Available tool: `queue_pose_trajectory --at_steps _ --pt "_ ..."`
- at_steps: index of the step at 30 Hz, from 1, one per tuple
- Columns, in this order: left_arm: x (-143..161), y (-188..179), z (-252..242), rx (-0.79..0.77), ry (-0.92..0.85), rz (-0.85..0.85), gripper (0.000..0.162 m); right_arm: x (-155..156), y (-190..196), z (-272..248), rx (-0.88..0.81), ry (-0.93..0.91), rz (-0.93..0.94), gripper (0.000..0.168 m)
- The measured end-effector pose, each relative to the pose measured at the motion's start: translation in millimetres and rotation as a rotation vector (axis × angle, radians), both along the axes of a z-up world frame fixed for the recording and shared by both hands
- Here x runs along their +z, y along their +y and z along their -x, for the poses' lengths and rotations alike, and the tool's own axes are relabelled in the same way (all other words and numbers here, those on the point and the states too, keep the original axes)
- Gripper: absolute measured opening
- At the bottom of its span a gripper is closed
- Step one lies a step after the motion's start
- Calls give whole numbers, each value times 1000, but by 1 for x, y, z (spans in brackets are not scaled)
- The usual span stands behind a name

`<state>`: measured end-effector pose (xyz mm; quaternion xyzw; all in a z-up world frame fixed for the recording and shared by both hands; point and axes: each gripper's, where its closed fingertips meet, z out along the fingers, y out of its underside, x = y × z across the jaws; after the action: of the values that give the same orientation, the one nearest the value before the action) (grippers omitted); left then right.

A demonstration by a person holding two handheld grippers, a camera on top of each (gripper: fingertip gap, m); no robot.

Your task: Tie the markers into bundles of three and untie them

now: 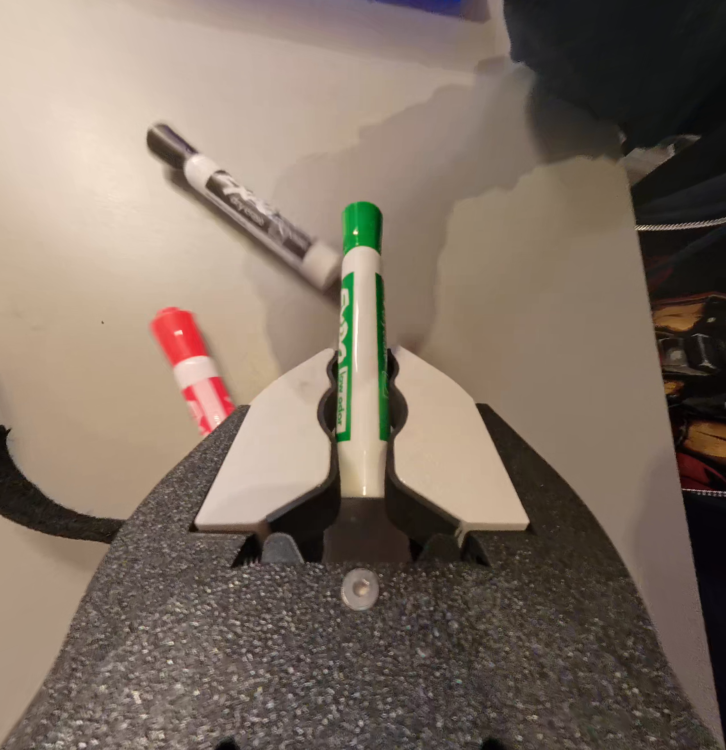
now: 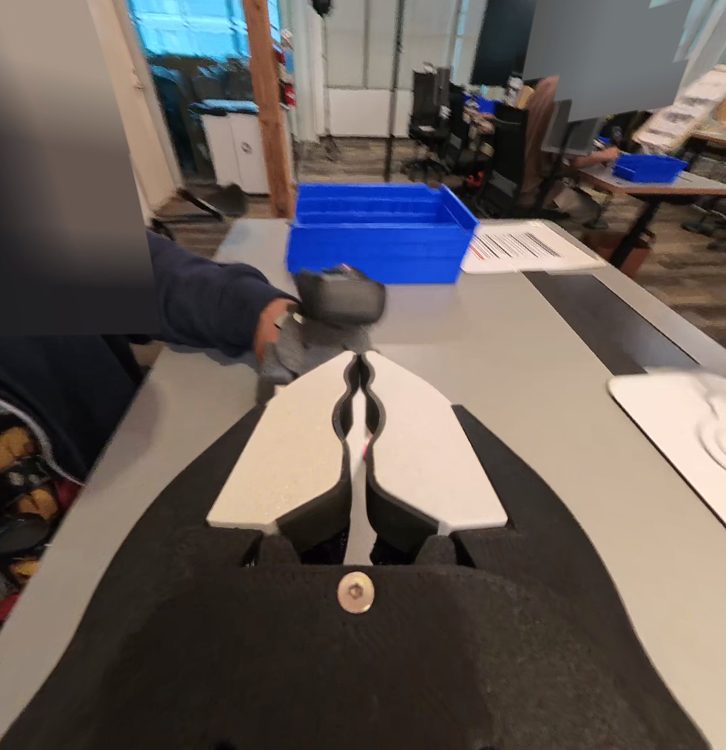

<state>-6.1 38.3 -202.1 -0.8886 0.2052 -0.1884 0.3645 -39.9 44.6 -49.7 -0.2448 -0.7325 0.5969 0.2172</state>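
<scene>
In the left wrist view my left gripper (image 1: 361, 357) is shut on a green-capped marker (image 1: 361, 308). The marker lies lengthwise between the pads, cap pointing away, above the pale table (image 1: 515, 284). A black marker (image 1: 247, 211) lies slanted on the table beyond it. A red marker (image 1: 190, 365) lies to the left, partly hidden by my gripper body. In the right wrist view my right gripper (image 2: 359, 359) is shut, its fingertips touching, above the grey table. The left gripper (image 2: 337, 300) shows there too, held by a hand in a dark sleeve.
A black strap (image 1: 28, 503) curls at the left. A blue bin (image 2: 377, 243) stands at the table's far side, with a printed sheet (image 2: 523, 247) beside it. A white board (image 2: 677, 426) lies at the right. The person's body is at the table's left edge. The gap from one gripper's tips to the other's is roughly 15 centimetres.
</scene>
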Motion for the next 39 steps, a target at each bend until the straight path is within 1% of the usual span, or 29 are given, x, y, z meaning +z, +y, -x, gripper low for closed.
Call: queue_pose_trajectory --at_steps 2,4,6,8,10,11,14,15,17,18,19,20,23,24,25,26,27,29,30,31,32,33,36,39 --pt "-2 -1 0 -4 17 7 20 -25 24 6 -121 -38 -74 0" --pt "1 -2 -1 -13 7 0 20 -53 61 11 -284 -100 -162 0" --pt "6 -2 2 -3 -7 -13 20 -80 111 17 -513 -216 -229 8" --pt "10 -1 10 24 -14 -25 20 -103 157 10 -732 -373 -257 23" --pt "12 -2 18 49 -12 -33 20 -121 186 -6 -893 -494 -249 33" --pt "14 -2 21 56 -15 -38 20 -130 190 -13 -912 -547 -229 39" --pt "18 -2 23 62 -34 -51 20 -148 183 -15 -864 -644 -186 51" --pt "18 -2 23 64 -43 -52 20 -153 181 -15 -849 -681 -221 54" --pt "17 -1 22 69 -51 -48 20 -168 178 -19 -819 -775 -348 53" --pt "15 -1 22 71 -51 -46 20 -173 174 -19 -793 -800 -396 46" --pt "15 -1 22 72 -55 -44 20 -175 169 -18 -759 -808 -424 25" --pt "14 0 21 72 -62 -45 20 -175 165 -16 -737 -810 -446 18" --pt "15 3 19 80 -92 -55 20 -173 165 -11 -751 -790 -518 18" --pt "15 4 19 88 -100 -63 20 -169 162 -6 -753 -754 -490 18" --pt "16 6 19 97 -108 -72 20 -159 153 0 -729 -699 -409 17" --pt "16 7 19 103 -118 -79 20 -140 136 9 -670 -615 -288 18" --pt "17 9 19 109 -122 -91 20 -112 114 16 -602 -508 -137 18" --pt "21 12 19 116 -116 -130 20 -40 72 22 -473 -288 195 18" --pt "23 14 17 115 -111 -152 20 -9 54 20 -423 -203 337 18" --pt "25 16 17 120 -99 -178 20 10 39 19 -413 -158 441 17" --pt "27 19 17 126 -79 -207 20 19 27 19 -435 -137 506 18" --pt "29 21 17 133 -56 -234 20 20 17 21 -473 -118 541 18" --pt "34 27 21 181 18 -304 20 5 -2 32 -616 -95 592 18" --pt "38 32 29 255 66 -351 20 1 -9 39 -684 -66 647 18"
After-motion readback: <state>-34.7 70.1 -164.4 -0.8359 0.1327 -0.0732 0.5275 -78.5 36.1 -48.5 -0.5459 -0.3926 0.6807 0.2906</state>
